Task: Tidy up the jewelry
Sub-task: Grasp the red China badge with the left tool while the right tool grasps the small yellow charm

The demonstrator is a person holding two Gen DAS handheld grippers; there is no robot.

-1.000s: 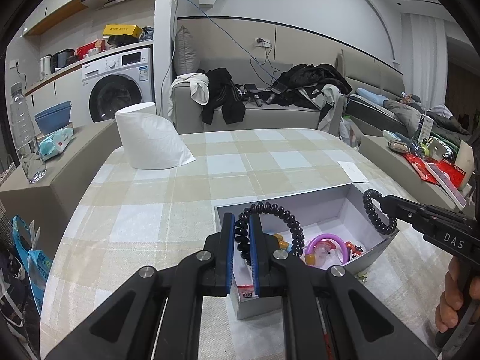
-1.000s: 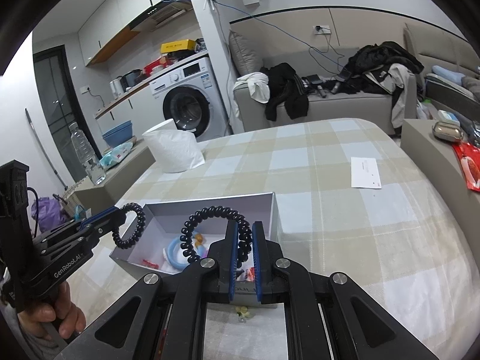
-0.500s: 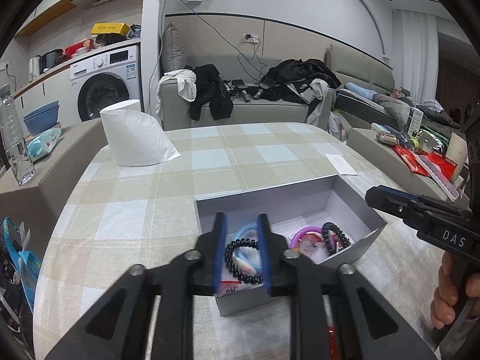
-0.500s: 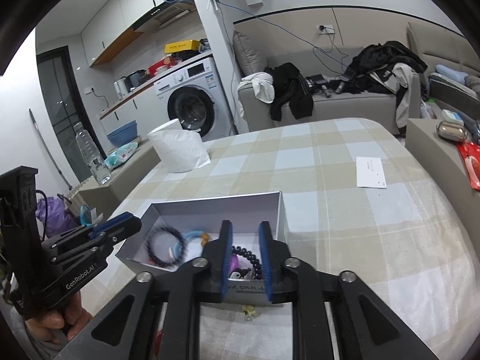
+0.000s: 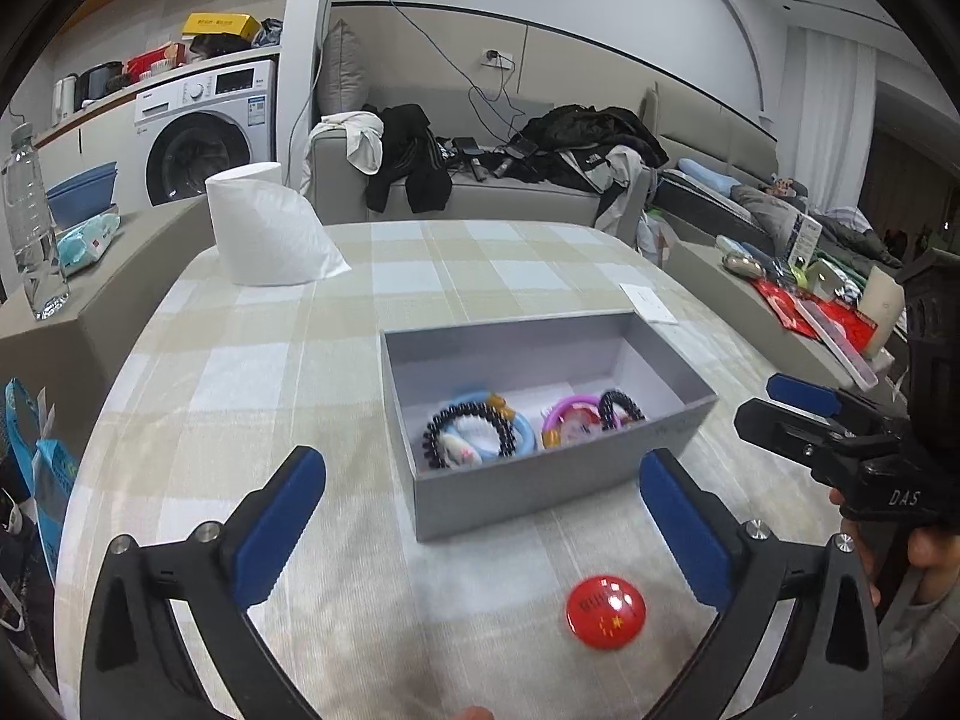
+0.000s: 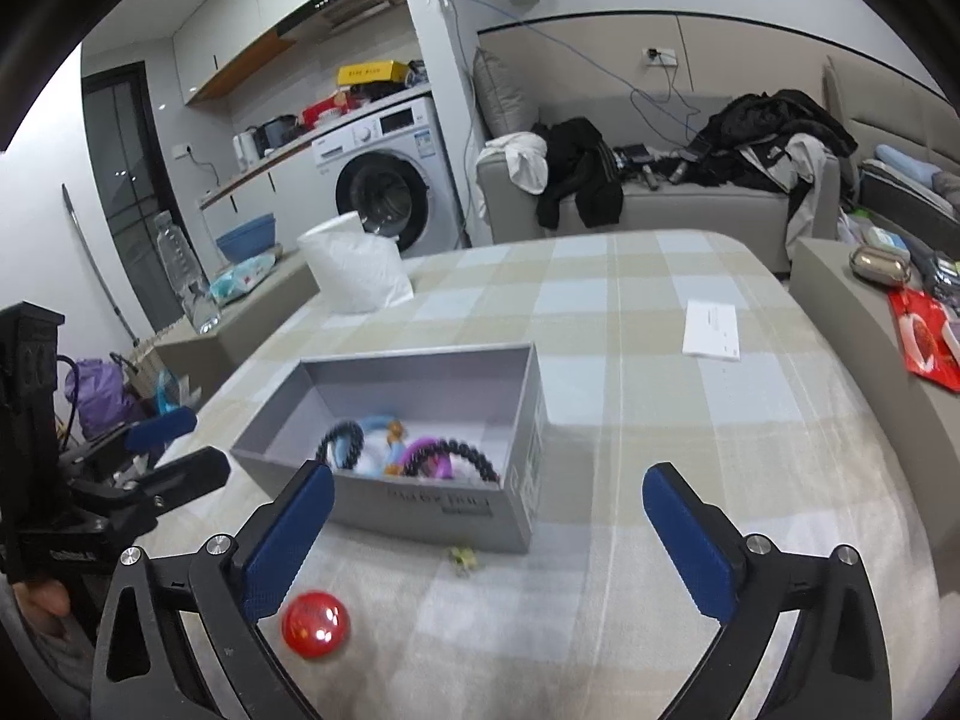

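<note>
A grey open box [image 5: 543,495] [image 6: 432,510] sits on the checked tablecloth. Inside lie two black bead bracelets [image 5: 465,429] [image 5: 618,405], a blue ring [image 5: 522,429] and a purple ring [image 5: 567,408]. In the right wrist view the black beads [image 6: 456,453] lie over the purple ring [image 6: 429,462]. My left gripper [image 5: 483,522] is wide open and empty, just in front of the box. My right gripper [image 6: 489,534] is wide open and empty, near the box's front wall. A red round badge [image 5: 606,612] [image 6: 315,624] lies on the cloth in front of the box.
A small yellowish trinket [image 6: 463,559] lies by the box's front. A white paper roll [image 5: 264,234] stands at the table's far left. A white slip of paper [image 6: 711,330] lies at the far right. A sofa with clothes [image 5: 480,180] is behind the table.
Both grippers let go of their black bead bracelets, which now lie in the box. Both have opened wide and pulled back from the box.
</note>
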